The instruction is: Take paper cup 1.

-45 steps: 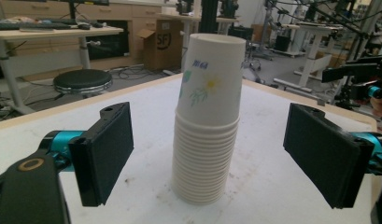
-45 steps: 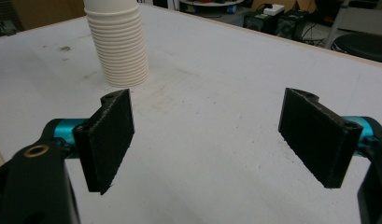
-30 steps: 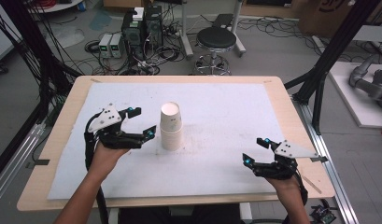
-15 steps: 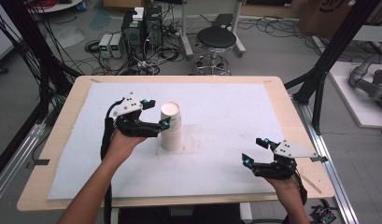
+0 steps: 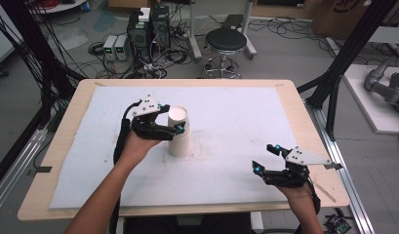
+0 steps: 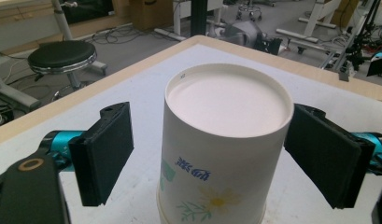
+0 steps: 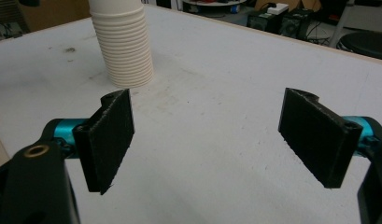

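Observation:
A stack of white paper cups (image 5: pixel 179 134) stands upside down near the middle of the white mat (image 5: pixel 236 122). In the left gripper view the top cup (image 6: pixel 226 154) carries blue print and a flower, and its flat base faces up. My left gripper (image 5: pixel 173 124) is open around the top of the stack, one jaw on each side with a small gap to the cup wall. My right gripper (image 5: pixel 264 158) hovers open over the mat at the front right, with nothing between its jaws. In the right gripper view the ribbed cup stack (image 7: pixel 123 44) stands far off at upper left.
The mat covers a wooden table (image 5: pixel 60 146). Beyond the far edge are a black stool (image 5: pixel 225 41), computer boxes (image 5: pixel 148 24) and cables on the floor. A black frame post (image 5: pixel 343 63) rises at the right.
My left gripper has moved right and forward from the left of the mat until its open jaws straddle the top of the cup stack. The right gripper has stayed still.

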Tool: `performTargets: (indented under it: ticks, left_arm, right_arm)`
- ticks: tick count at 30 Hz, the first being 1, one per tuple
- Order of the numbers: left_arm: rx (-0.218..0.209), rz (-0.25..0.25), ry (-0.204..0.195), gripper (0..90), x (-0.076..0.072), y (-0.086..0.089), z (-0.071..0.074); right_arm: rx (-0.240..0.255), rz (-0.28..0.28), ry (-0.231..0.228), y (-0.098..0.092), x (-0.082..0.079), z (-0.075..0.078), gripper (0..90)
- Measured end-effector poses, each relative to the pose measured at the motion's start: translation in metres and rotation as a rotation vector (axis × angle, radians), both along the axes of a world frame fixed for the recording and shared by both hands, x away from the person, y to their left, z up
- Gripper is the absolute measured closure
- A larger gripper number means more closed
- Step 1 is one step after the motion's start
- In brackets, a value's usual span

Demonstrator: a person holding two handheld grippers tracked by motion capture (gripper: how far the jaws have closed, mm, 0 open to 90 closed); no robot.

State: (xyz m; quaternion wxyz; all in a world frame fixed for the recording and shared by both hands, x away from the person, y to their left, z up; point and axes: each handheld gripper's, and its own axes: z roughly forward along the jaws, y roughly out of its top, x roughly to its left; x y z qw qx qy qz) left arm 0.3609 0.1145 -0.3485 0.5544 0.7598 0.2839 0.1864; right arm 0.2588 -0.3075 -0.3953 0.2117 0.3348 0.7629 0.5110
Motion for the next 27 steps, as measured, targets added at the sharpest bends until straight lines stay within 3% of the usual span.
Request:
performTargets:
  ticks: [7, 13, 27]
  left_arm:
    - [0.004, -0.045, 0.001, 29.5, 0.004, -0.004, -0.003]
    - [0.0, -0.056, -0.025, 31.7, 0.003, -0.005, 0.001]
    - [-0.047, -0.073, -0.106, 33.3, -0.007, 0.002, 0.042]
  right_arm:
    - [-0.002, 0.003, -0.002, 0.0, 0.0, 0.0, 18.6]
    - [0.0, 0.001, -0.001, 0.0, 0.0, 0.0, 18.7]
    - [-0.003, 0.005, -0.01, 0.001, -0.001, 0.001, 18.7]
